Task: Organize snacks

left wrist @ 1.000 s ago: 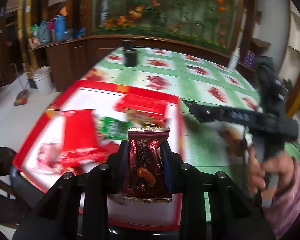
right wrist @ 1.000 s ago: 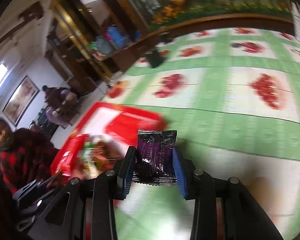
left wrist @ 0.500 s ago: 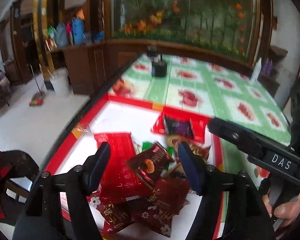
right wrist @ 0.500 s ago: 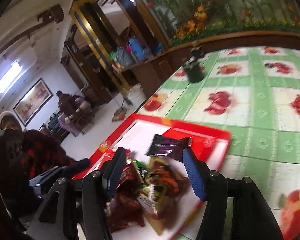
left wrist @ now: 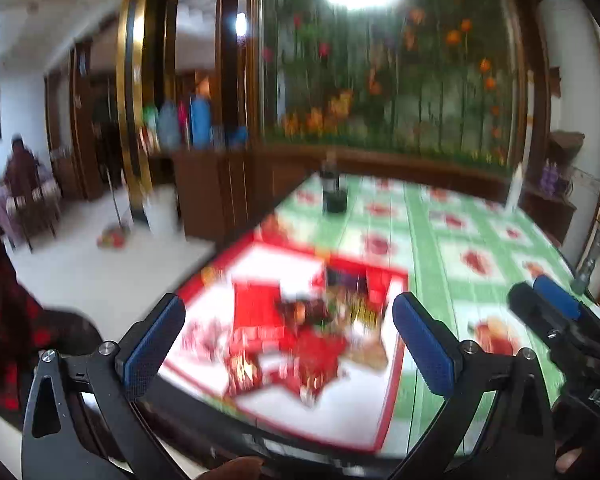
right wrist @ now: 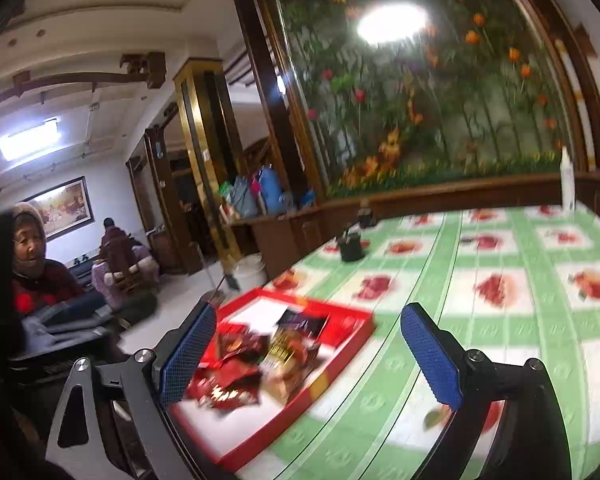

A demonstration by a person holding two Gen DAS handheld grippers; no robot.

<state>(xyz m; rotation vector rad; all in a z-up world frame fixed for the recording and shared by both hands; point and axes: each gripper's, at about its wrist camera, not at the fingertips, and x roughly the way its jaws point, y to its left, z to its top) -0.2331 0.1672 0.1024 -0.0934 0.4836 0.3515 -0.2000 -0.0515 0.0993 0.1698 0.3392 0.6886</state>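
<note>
A red-rimmed white tray (left wrist: 388,396) (right wrist: 340,344) lies on the table near its front left corner. A heap of snack packets (left wrist: 304,332) (right wrist: 256,356), mostly red and brown, fills it. A dark purple packet (left wrist: 346,278) (right wrist: 302,322) rests at its far side. My left gripper (left wrist: 288,344) hangs above and in front of the tray, its jaws opening wide with nothing between the pads. My right gripper (right wrist: 308,356) is raised over the tray's right edge, jaws also opening, nothing held. The right gripper (left wrist: 556,312) also shows at the right of the left wrist view.
The table wears a green and white cloth with red fruit prints (right wrist: 496,288). A black cup (left wrist: 334,196) (right wrist: 352,246) stands near its far left side and a white bottle (right wrist: 567,180) at the back. People sit at the left; a white bucket (left wrist: 162,214) stands on the floor.
Both grippers opened and let their packets fall into the tray: the brown one from the left, the purple one from the right. Both then rose and drew back from the tray.
</note>
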